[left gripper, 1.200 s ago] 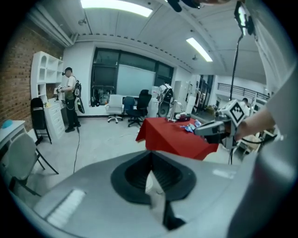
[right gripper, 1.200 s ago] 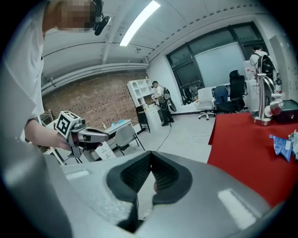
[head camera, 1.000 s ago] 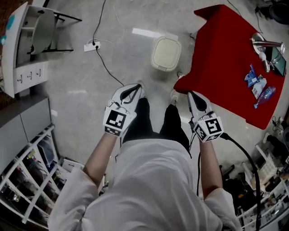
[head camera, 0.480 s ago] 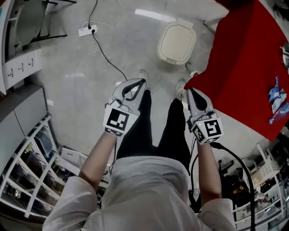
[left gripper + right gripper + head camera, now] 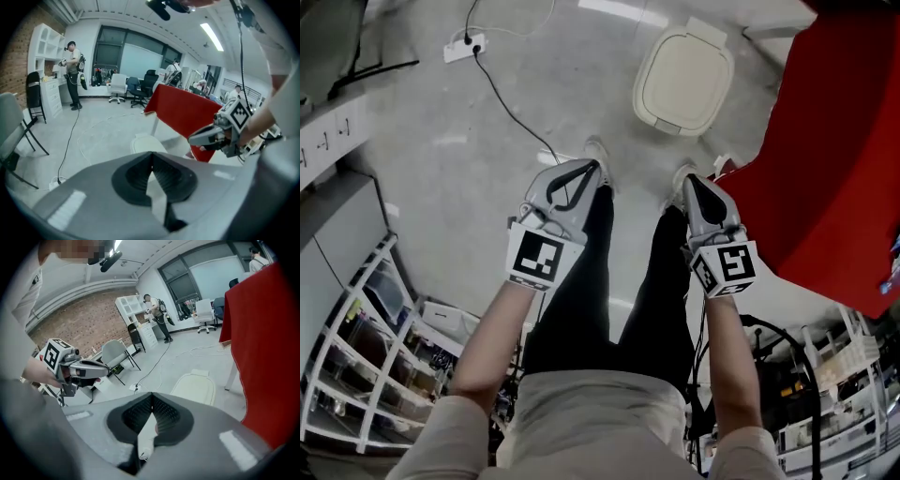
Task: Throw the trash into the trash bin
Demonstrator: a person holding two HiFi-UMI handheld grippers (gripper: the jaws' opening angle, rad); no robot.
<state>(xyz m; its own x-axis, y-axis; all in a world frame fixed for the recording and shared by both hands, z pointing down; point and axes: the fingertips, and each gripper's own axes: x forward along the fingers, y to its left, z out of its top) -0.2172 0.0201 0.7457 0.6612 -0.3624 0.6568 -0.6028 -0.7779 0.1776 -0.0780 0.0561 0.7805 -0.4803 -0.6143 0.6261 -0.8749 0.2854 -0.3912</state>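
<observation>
Bin (image 5: 684,82) stands lid shut on the floor beside the red surface (image 5: 834,141). Left gripper (image 5: 592,171) and right gripper (image 5: 688,181) hang with jaws clenched and empty, apparently idle with no trash picked up.

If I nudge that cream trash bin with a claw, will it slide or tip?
The trash bin looks like light plastic on a smooth floor, so it would probably slide. Its top looks broad, so tipping seems less likely.
</observation>
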